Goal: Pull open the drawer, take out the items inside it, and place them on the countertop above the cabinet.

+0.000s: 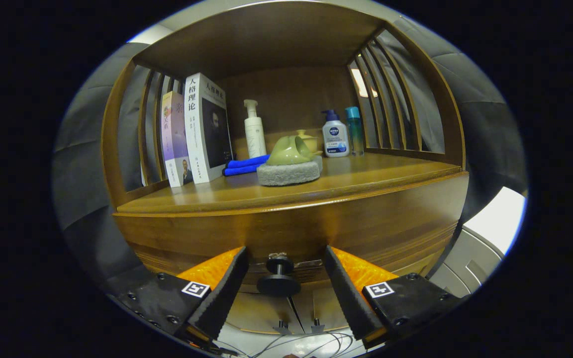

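Note:
A wooden cabinet fills the view, with its drawer front (366, 223) closed under the countertop (376, 174). The drawer's dark round knob (278, 283) sticks out toward me. My gripper (284, 263) is open, one finger on each side of the knob with a gap on both sides, the fingertips close to the drawer front. On the countertop lie a grey sponge pad (289, 172) with a green scoop-shaped object (290, 150) on top and a blue cloth (246, 165) beside it. What the drawer holds is hidden.
Two upright books (202, 132) stand at the left of the shelf. A white pump bottle (254, 130), a blue-capped lotion bottle (335, 134) and a teal bottle (354, 130) line the back. Slatted side rails enclose the shelf. Lower cabinet doors with small handles (299, 325) sit below.

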`<state>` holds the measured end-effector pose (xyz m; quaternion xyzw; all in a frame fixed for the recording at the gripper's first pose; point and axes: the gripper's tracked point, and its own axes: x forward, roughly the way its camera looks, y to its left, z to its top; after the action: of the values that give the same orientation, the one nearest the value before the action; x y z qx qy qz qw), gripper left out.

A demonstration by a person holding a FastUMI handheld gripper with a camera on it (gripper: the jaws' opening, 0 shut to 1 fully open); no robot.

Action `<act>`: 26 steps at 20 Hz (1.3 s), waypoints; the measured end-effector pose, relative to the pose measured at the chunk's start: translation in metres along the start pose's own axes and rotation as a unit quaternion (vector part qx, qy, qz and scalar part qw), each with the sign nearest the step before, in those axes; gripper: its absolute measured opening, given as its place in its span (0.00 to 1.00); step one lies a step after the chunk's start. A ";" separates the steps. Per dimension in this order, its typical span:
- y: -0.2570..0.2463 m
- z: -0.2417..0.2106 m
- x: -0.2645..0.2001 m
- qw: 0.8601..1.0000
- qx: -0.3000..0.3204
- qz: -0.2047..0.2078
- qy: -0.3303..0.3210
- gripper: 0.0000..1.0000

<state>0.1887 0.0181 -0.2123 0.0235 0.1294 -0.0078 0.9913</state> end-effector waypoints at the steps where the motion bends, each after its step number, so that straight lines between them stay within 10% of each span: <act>1: -0.001 0.002 0.000 1.000 -0.002 0.000 -0.004 0.97; 26: 0.021 0.110 -0.261 0.988 -0.081 0.065 -0.110 1.00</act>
<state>-0.0348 0.0361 -0.0378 -0.0500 0.0179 0.0643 0.9965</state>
